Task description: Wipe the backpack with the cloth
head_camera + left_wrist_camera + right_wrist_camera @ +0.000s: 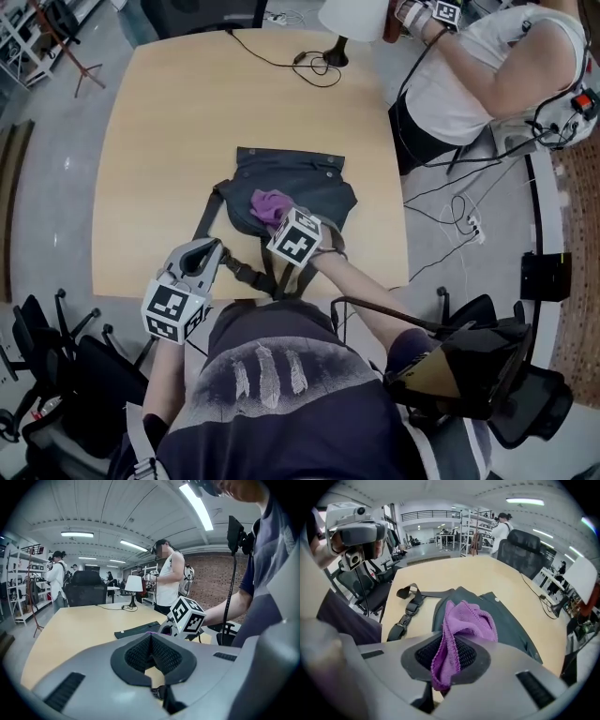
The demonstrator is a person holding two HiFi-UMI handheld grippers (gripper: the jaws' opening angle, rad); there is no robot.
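Frame centre: right gripper, jaws clamped on purple cloth, above the backpack lying on the counter. Left gripper, lower left, jaws together, empty. Risk: the unpinned backpack may slide during wiping.

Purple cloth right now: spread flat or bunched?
Bunched. The purple cloth is crumpled in folds, pinched in the fingers of the right gripper, over the backpack.

You wear a dark navy T-shirt with short sleeves, and pale streaks like brush strokes are printed on it. Your left gripper and right gripper have smooth grey shells, with black ribbed pads inside the jaws. Behind the left claw sits a white cube with black square markers, and behind the right claw a second cube of the same kind.
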